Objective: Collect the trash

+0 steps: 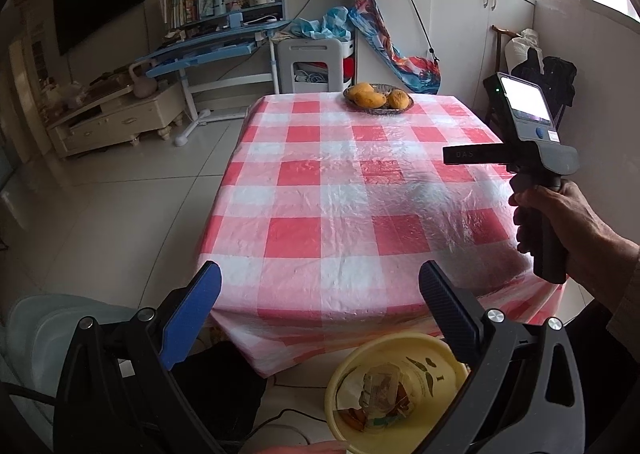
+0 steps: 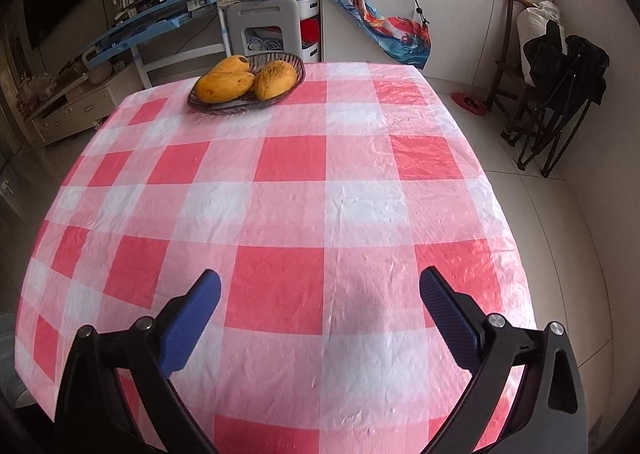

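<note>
Red and white checked cloth (image 2: 292, 190) over a table, shiny and a bit crinkly, with pale floor tiles (image 1: 120, 214) all around. Far end of the cloth: a dark woven basket (image 2: 288, 68) holding yellow mangoes (image 2: 226, 86). Behind it, a blue desk (image 1: 208, 50) full of books and a grey stool (image 1: 310, 62) by white cupboards (image 1: 452, 14). Down on the floor, just past the near edge of the table: a yellow bin (image 1: 400, 350) with trash (image 1: 380, 394) inside (crumpled wrappers and paper bits, piled at the bottom). Left gripper (image 1: 320, 306) up above the bin and the table edge, blue fingers (image 1: 192, 314) spread wide apart, nothing between them. Trash low down in that view, under and a little right of the gap, partly hidden by the right-hand finger, not touching either one. Right gripper (image 2: 320, 314) over the near part of the cloth, also wide apart and holding nothing, only checked cloth under it, well apart from the basket. No trash to see anywhere on the cloth. Same right gripper seen from the left wrist view too, off to the side over the right edge of the table, gripped by a hand (image 1: 560, 222) on its black handle, a small bright screen (image 1: 524, 100) on top.
</note>
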Tool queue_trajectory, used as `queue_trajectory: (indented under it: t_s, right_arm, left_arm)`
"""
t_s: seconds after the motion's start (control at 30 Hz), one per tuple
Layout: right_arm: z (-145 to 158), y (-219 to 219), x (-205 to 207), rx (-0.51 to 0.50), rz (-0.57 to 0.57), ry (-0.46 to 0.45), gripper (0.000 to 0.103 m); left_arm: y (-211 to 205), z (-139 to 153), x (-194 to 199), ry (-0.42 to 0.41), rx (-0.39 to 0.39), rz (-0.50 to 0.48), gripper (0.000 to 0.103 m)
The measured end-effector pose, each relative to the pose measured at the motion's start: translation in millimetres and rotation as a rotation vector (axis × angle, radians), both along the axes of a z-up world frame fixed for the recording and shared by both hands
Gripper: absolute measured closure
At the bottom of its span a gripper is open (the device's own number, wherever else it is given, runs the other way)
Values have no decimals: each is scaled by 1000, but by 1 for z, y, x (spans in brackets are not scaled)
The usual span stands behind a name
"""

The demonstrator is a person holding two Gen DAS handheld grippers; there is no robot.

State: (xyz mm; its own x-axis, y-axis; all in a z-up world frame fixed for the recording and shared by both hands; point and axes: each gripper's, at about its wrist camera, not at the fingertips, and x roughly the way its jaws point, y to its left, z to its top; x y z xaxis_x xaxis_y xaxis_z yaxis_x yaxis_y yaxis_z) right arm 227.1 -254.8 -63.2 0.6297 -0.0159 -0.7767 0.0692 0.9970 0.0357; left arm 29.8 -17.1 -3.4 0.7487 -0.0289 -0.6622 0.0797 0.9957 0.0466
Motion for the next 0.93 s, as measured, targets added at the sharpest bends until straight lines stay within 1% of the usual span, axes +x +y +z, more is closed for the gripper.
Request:
queue_trajectory:
  t_s: [0.07, 0.13, 0.2, 0.23, 0.3, 0.43, 0.57, 0.67, 0.73, 0.83, 0.93]
  right_arm:
    - [-5, -2, 6, -2, -5, 18, 8]
    - [-10, -2, 11, -10, -8, 40, 8]
    - [-14, -2, 15, -18, -8, 59, 8]
    - [-14, -1, 15, -33, -9, 53, 8]
    - [-13, 1, 17, -34, -4, 52, 8]
    - [-12, 7, 19, -48, -12, 44, 8]
    - [-13, 8, 22, -36, -23, 48, 7]
    - [-12, 9, 22, -31, -23, 49, 7]
    - [-12, 10, 24, -32, -23, 49, 7]
    - [-12, 10, 24, -32, -23, 49, 7]
    - [-12, 10, 23, -31, -23, 49, 7]
  left_arm:
    - [-2, -1, 2, 11, -6, -8, 7]
    - [-3, -1, 2, 3, -3, -5, 7]
    - [-3, 0, 2, 5, -18, -16, 7]
    - [-2, 0, 1, 7, -28, -20, 7]
    - [0, -1, -1, 12, -29, -10, 7]
    - [9, -6, -4, 31, 1, 28, 7]
    - [27, -17, -6, 66, -49, 74, 7]
    - [32, -26, -10, 90, -37, 61, 7]
    - [33, -32, -9, 115, -1, 48, 7]
    - [40, -36, -13, 104, 21, 53, 7]
    - [44, -35, -13, 102, -7, 55, 7]
